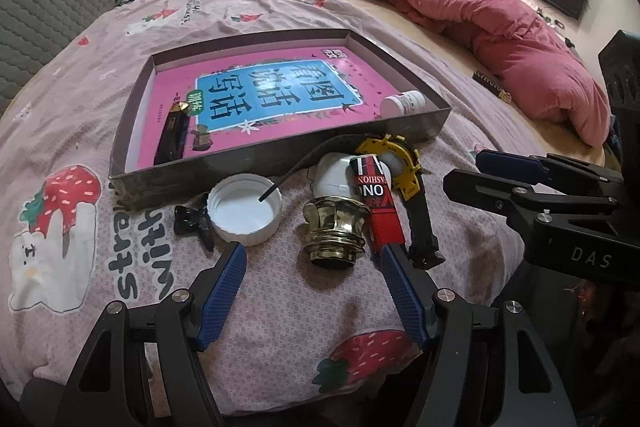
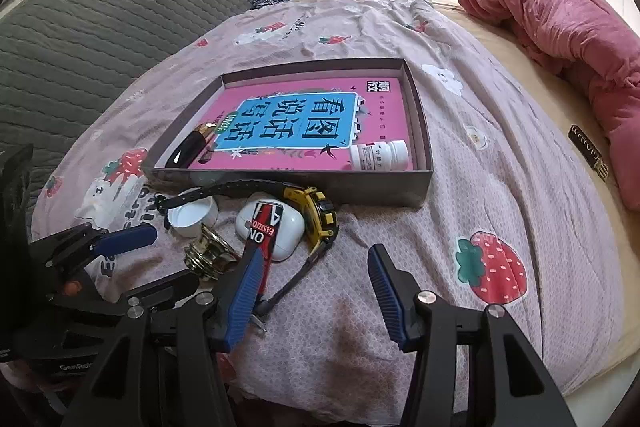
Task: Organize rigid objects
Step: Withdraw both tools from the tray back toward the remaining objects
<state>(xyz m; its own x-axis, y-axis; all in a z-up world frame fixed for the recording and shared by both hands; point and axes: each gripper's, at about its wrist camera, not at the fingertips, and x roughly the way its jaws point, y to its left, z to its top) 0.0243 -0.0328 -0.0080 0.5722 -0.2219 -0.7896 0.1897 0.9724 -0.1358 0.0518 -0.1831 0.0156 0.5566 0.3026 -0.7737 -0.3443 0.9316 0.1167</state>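
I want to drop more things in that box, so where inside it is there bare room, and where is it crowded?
Inside the box, the book cover lies bare between the black tube at one near corner and the white pill bottle at the other. The far half is bare too. Crowded: the bedspread before the box's near wall, around the white cap and brass knob.

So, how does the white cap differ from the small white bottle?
The white cap lies on the bedspread outside the box, while the white bottle lies inside it, on the pink book. The cap is a wide, shallow ring with its hollow side up; the bottle is a longer cylinder on its side. The bottle bears a printed label; the cap is plain. Both are white.
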